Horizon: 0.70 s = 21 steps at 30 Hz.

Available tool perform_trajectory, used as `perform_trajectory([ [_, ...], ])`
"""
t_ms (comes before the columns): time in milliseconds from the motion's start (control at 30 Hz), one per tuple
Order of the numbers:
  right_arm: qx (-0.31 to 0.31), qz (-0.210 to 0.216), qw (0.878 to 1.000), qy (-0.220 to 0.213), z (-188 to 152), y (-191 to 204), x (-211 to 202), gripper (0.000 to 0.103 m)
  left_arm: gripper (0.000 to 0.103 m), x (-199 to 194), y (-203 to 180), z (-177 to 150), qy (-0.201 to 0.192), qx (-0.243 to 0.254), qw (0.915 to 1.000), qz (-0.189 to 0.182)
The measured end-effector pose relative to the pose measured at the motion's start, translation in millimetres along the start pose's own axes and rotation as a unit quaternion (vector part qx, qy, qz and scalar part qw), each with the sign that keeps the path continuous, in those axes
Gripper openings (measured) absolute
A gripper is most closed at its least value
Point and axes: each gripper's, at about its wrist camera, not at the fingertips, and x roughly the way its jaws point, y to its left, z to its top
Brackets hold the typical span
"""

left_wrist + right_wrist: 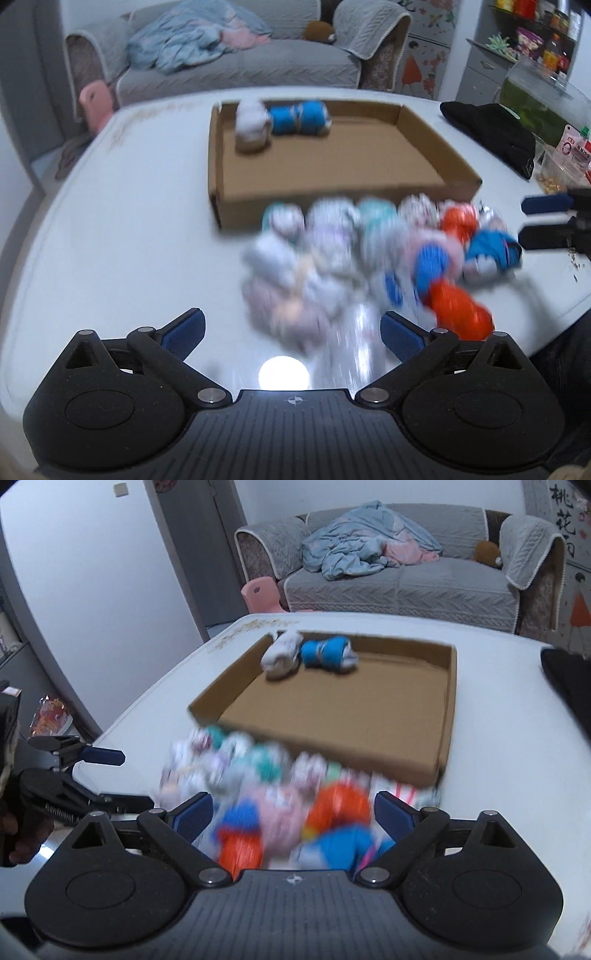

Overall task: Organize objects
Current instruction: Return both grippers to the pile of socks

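Left gripper (291, 332) is hovering over the white table (122, 206), jaws spread wide, nothing between the pads. The sock pile (354, 266) is lying just ahead of it and slightly toward its right finger (397, 332); the nearest pale rolls are sitting close above the gap between the fingers but are not touching either pad. The pile is heavily blurred, so single rolls are hard to separate. An orange roll (460, 306) is sitting at the pile's near right edge, just beside the right finger.

Right gripper (293, 812) is also standing released, jaws wide. The pile (280, 794) is lying directly in front of it, with orange, pink and blue rolls showing in the gap between its fingers; whether any pad is touching them cannot be told through the blur.

The cardboard tray (421, 147) is sitting on the table just beyond the pile, its near wall touching or almost touching the far rolls. Inside, at the far left corner, a white roll (251, 125) and a blue roll (299, 118) are lying side by side, touching.

A black cloth (495, 133) is lying on the table to the right of the tray.
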Motion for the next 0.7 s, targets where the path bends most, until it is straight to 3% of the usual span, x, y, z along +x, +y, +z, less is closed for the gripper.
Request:
perform_trajectory([
  [267, -0.101, -0.007, 0.995, -0.026, -61.1, 44.2, 8.9, 0.085, 0.101, 5.1, -17.2, -39.9, -0.014, -0.009, 0.9997, -0.017],
  [333, -0.111, -0.005, 0.994, -0.023, -67.7, 47.4, 18.0, 0.072, 0.099, 15.3, -22.3, -42.6, -0.011, 0.003, 0.9999, -0.007],
  [533, -0.131, -0.012, 0.991, -0.015, -70.2, 46.2, 42.7, 0.068, 0.096, 36.3, -32.6, -46.6, -0.024, 0.036, 0.999, 0.013],
  [700, -0.125, -0.014, 0.992, -0.018, -77.0, 43.2, 47.4, 0.055, 0.081, 35.9, -41.5, -44.0, -0.039, 0.055, 0.9977, 0.003],
])
